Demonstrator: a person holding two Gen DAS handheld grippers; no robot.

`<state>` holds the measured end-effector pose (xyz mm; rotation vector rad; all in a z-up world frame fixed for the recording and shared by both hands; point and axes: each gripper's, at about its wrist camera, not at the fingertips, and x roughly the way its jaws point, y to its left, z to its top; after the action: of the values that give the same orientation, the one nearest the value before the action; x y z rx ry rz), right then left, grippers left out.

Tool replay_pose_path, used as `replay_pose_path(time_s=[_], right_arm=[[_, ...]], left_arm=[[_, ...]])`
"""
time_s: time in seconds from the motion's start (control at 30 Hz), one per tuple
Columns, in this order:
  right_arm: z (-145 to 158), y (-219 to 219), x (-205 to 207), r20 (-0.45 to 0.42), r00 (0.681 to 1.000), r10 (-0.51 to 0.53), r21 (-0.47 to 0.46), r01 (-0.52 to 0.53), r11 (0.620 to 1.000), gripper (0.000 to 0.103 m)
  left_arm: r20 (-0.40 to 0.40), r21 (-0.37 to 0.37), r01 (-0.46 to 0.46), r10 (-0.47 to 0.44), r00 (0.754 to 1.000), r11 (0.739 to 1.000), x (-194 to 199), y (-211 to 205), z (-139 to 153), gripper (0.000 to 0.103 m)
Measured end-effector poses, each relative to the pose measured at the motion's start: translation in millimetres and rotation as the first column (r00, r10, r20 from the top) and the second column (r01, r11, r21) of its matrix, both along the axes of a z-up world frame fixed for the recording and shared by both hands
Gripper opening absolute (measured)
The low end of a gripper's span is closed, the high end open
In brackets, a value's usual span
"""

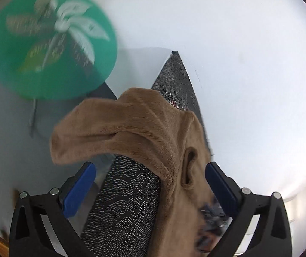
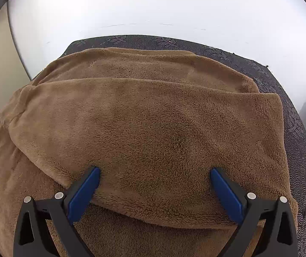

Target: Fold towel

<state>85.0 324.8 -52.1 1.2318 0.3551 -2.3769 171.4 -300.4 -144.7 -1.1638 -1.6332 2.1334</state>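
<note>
We see the brown fleece towel (image 2: 144, 128) lying on the dark patterned mat (image 2: 298, 132), one layer folded over another, its far edge short of the mat's far border. Our right gripper (image 2: 155, 177) stands wide open, its blue fingertips (image 2: 88, 184) resting on the upper layer's near edge. Our left gripper (image 1: 150, 180) is also spread wide above the mat (image 1: 120, 203); a bunched towel (image 1: 131, 124) corner hangs between its fingers, nearer the right one, gripped by neither. A blurred green fan (image 1: 50, 40) lies beyond the mat.
</note>
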Motion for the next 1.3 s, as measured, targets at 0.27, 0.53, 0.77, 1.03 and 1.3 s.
replay_pose_path(time_s=[0.27, 0.53, 0.77, 1.03, 1.3], right_arm=[[0.2, -1.2, 0.1, -0.008, 1.000, -0.007, 0.012, 0.007, 1.000, 0.103], [0.2, -1.4, -0.1, -0.009, 1.000, -0.012, 0.016, 0.012, 1.000, 0.103], [0.6, -0.6, -0.1, -0.010, 1.000, -0.012, 0.016, 0.012, 1.000, 0.103], [-0.2, -0.6, -0.2, -0.010, 1.000, -0.011, 0.016, 0.011, 1.000, 0.103], [-0.4, -1.1, 1.1, -0.011, 1.000, -0.012, 0.016, 0.012, 1.000, 0.103]], left_arm=[[0.119, 0.362, -0.065, 0.023, 0.993, 0.930, -7.5, -38.9, -91.5, 0.103], [0.148, 0.612, -0.096, 0.006, 0.989, 0.785, -21.9, -16.8, -169.8, 0.103], [0.125, 0.699, -0.104, 0.021, 0.992, 0.708, -36.9, -5.1, -197.9, 0.103], [0.118, 0.705, -0.116, 0.045, 0.992, 0.699, -54.1, -7.8, -197.6, 0.103], [0.126, 0.729, -0.169, 0.113, 0.986, 0.663, -56.4, -14.9, -199.7, 0.100]])
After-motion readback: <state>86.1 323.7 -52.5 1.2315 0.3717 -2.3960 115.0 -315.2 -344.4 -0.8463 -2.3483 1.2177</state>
